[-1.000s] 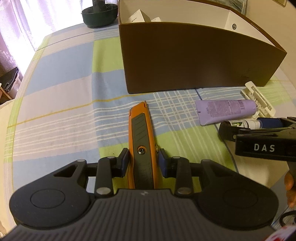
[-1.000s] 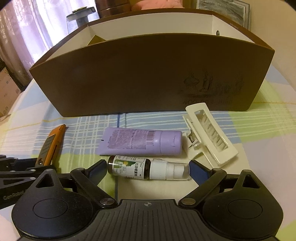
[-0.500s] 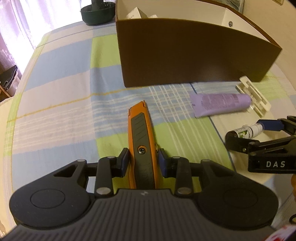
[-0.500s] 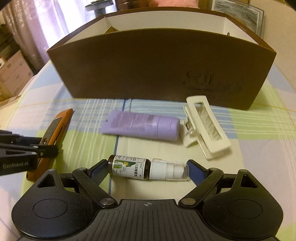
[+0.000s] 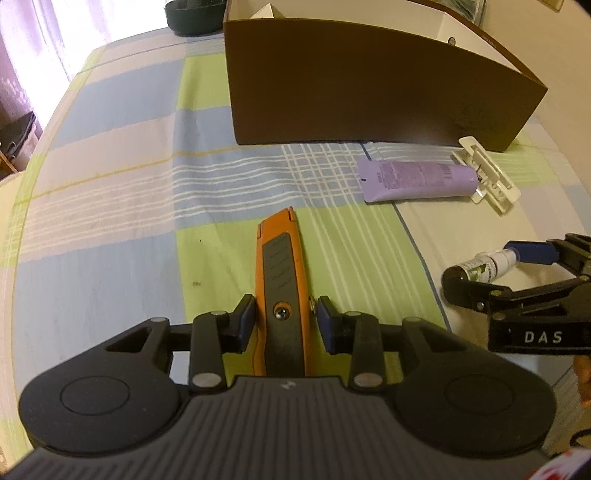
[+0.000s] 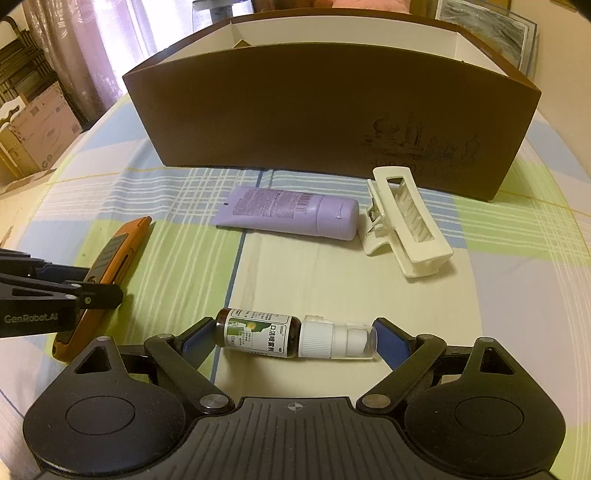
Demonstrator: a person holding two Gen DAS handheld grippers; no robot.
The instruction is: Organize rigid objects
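**Left fingers** (image 5: 246, 320): blue pads either side of the utility knife (image 5: 282, 280). The jaws are opening. Your near pad is against the orange casing and a sliver of gap shows at the other. The knife lies flat on the checked tablecloth (image 5: 110, 177), nose toward 12 o'clock and grey grip panel up.

**Right fingers** (image 6: 388, 341): spread wide. The pads meet both ends of the spray bottle (image 6: 295, 338), base at 9 o'clock and clear cap at 3 o'clock. You have it clamped lengthwise, lying level.

**Spray bottle label:** white and green, reading "口洁喷雾剂". The smaller print is too fine to read.

**Left gripper** (image 5: 282, 319): marked "GenRobot.AI" on its side in your right view.

**Right gripper** (image 6: 291, 338): marked "DAS" in your left view.

**Lilac tube** (image 6: 291, 216): at 12 o'clock from the bottle, on its side. It carries a barcode and a block of small print that is not legible.

**Cream hair claw** (image 6: 406, 229): at 1 o'clock, touching or just beside the tube's cap end.

**Brown box** (image 6: 332, 122): beyond both, open-topped with a white interior. A faint skyline drawing is printed at its lower right, and the writing under it is unreadable.

**Dark bowl** (image 5: 192, 18): at 11 o'clock of your left view, past the box.
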